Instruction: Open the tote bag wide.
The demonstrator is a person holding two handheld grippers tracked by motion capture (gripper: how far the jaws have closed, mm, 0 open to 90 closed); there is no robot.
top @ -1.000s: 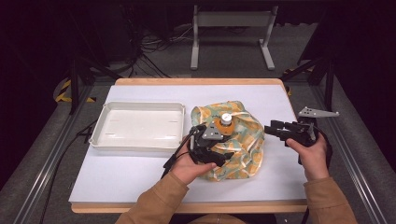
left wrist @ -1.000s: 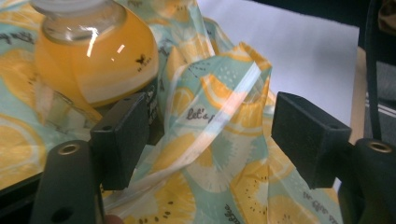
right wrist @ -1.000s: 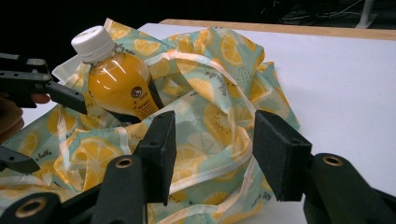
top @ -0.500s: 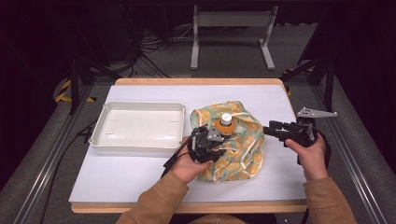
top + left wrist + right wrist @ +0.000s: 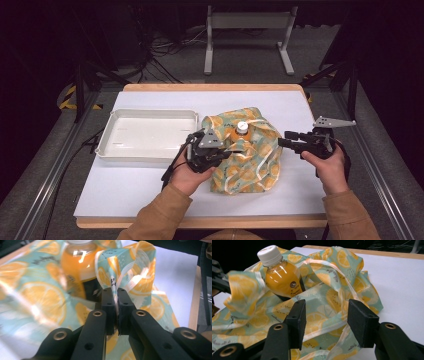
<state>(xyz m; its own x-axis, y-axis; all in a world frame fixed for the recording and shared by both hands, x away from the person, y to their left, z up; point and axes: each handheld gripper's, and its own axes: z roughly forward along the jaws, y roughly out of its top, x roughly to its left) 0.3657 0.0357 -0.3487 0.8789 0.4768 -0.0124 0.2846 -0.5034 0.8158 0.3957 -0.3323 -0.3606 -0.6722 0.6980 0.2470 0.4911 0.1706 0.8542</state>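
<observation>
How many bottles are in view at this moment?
1. The bottle of orange drink with a white cap stands inside the lemon-print bag, right of the white tray. The bag's folds could hide more.

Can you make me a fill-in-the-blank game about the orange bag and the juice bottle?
1. The juice bottle has a ____ cap.
2. The bag is printed with slices of ____.
3. The left gripper has just closed its jaws on the ____.
4. Left of the bag on the table sits an empty white ____.

Missing words: white; orange; bag; tray
</observation>
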